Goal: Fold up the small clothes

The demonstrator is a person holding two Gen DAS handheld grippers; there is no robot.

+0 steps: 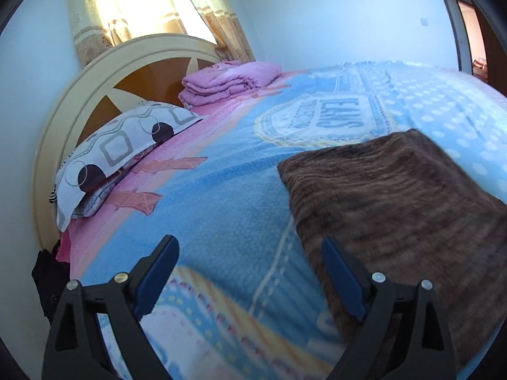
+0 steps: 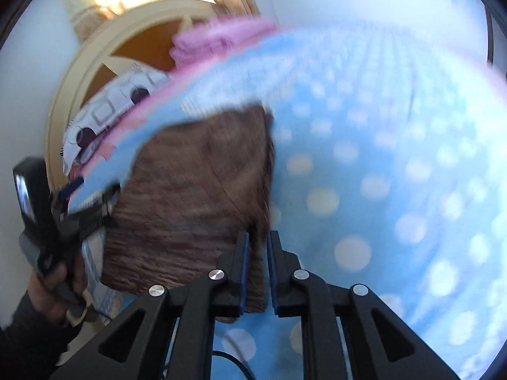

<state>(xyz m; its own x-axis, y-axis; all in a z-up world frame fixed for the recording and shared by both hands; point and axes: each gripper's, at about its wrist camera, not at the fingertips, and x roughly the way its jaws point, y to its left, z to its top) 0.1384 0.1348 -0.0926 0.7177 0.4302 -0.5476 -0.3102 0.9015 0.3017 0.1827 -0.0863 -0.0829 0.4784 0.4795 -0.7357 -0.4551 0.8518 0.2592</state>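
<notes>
Right gripper (image 2: pixel 257 247) nipped on near edge of brown ribbed knit garment (image 2: pixel 196 190), left gripper (image 1: pixel 250 272) wide, empty beside it: fold under way; next likely carrying that edge across.

Daylight glares through the pale yellow curtain (image 1: pixel 139 9) far beyond the fingers; right view smeared by motion; fisheye edges bend.

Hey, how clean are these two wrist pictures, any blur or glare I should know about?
Left wrist view: mostly sharp, with slight smear on the brown cloth and blown-out glare at the curtained window. Right wrist view: heavy motion blur across the blue blanket and headboard; only the right tool is crisp. Both bend strongly at the edges.
</notes>
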